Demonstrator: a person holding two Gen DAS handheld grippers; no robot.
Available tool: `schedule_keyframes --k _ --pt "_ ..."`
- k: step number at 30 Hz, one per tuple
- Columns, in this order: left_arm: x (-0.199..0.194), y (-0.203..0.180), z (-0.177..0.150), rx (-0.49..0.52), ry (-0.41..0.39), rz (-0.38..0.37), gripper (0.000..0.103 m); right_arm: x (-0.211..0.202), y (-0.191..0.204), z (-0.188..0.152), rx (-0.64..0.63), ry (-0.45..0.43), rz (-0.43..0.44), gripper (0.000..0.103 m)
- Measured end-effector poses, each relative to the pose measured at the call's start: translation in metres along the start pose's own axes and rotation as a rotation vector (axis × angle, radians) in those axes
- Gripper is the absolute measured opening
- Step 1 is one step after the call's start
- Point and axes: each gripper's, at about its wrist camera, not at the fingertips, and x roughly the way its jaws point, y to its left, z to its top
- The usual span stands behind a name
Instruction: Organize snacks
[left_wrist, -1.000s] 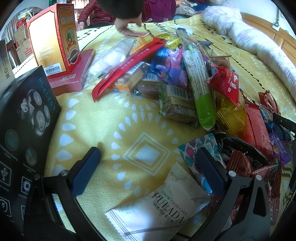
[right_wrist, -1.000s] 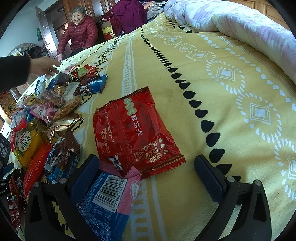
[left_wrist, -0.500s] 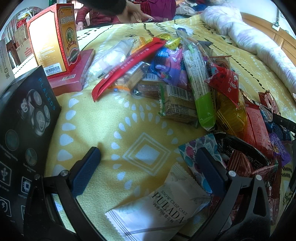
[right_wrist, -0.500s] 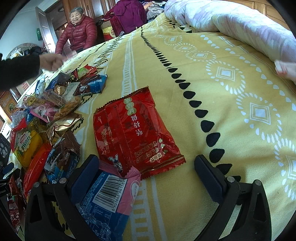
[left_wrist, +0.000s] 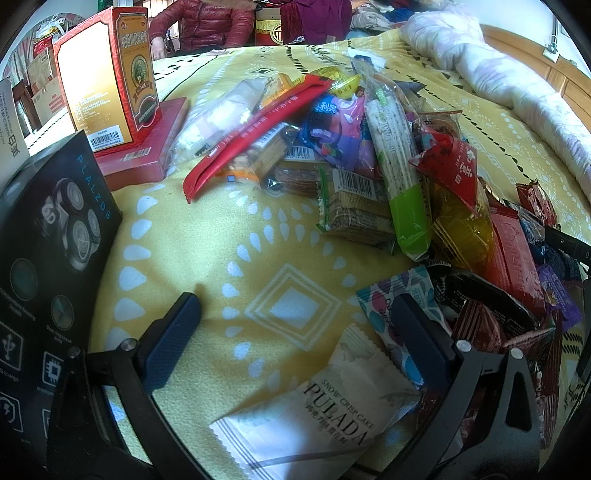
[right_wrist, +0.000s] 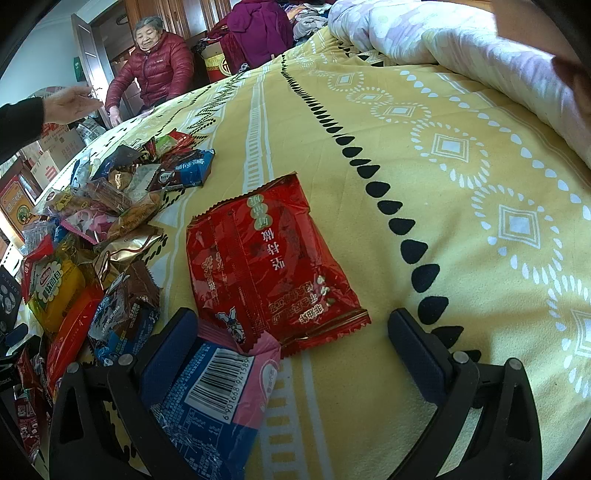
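A heap of mixed snack packets (left_wrist: 369, 155) lies on the yellow bedspread (left_wrist: 229, 251). My left gripper (left_wrist: 295, 310) stands open low over the cloth, nothing between its fingers; a white PULADA cake packet (left_wrist: 317, 413) lies just below it and a patterned packet (left_wrist: 402, 295) sits by its right finger. In the right wrist view my right gripper (right_wrist: 291, 328) is open above a flat red packet (right_wrist: 269, 258). A blue-and-pink packet (right_wrist: 218, 398) lies under its left finger (right_wrist: 166, 347). More snacks (right_wrist: 110, 206) spread to the left.
A black shaver box (left_wrist: 48, 266) stands at the left edge, with a red and gold box (left_wrist: 107, 74) on a flat red box (left_wrist: 147, 144) behind it. A white quilt (right_wrist: 461, 48) is bunched at the far right. A person in a red jacket (right_wrist: 155, 70) sits beyond the bed; a hand (right_wrist: 70, 103) reaches from the left.
Both grippers have stayed still and open. The hand that reached over the far snacks has pulled back out of the left wrist view. A blurred hand has entered at the right wrist view's top right.
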Motion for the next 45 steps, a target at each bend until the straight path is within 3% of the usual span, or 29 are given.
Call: schedule_keyframes --k 45 --pt "-0.0027 0.0015 -0.0044 -0.005 -0.007 -0.004 0.103 0.0 0.0001 -0.0004 0.0 0.001 -0.001 0.103"
